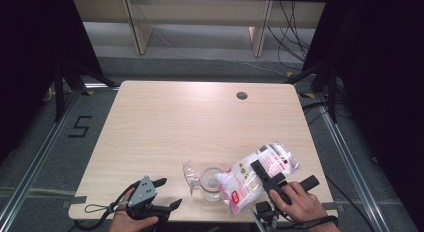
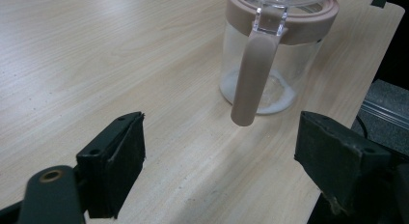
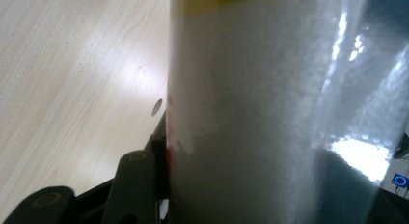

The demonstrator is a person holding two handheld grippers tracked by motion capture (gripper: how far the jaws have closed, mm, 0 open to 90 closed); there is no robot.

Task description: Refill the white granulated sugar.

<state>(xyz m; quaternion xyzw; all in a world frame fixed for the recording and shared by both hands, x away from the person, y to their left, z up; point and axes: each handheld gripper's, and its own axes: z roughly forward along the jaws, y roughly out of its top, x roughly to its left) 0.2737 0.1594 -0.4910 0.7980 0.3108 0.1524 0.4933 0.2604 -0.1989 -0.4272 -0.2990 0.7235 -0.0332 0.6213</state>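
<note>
Near table edge: jar (image 1: 212,183) stands on the table (image 1: 190,117), white grains at its bottom.
Bag: bag (image 1: 257,176) tilted, lower end over the jar.
Right gripper (image 1: 272,179): clamped on the bag.
Left gripper (image 1: 162,192): jaws spread, nothing between, just beside the jar.

A recording lab or test room, one bare wooden table (image 1: 165,122) between black curtains (image 1: 385,92), metal floor rails (image 1: 30,167), loose cables (image 1: 295,27), taped number on floor (image 1: 80,127)

black grippers, grey plate (image 1: 144,190) (three-cornered), trailing cables
</note>
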